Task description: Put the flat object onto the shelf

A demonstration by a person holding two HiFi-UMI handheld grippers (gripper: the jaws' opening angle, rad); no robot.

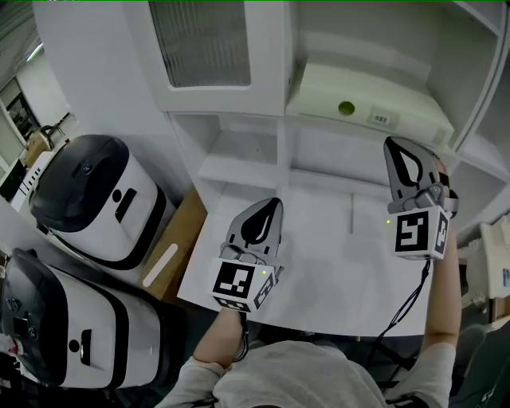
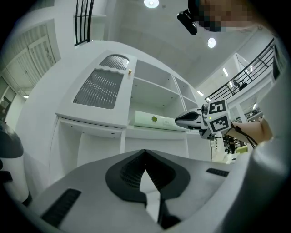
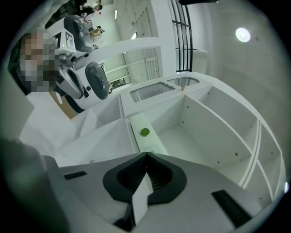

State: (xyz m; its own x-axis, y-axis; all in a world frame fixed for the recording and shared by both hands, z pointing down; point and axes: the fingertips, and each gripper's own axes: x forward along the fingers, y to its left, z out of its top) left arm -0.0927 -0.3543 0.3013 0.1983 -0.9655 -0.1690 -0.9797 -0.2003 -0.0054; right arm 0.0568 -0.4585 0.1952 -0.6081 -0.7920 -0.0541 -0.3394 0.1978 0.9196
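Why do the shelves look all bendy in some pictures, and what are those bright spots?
Left gripper view: the wide lens bows the white shelves and darkens the corners; a ceiling lamp glares. Right gripper view: same bending, one bright lamp. Head view: straighter lines, soft even light.
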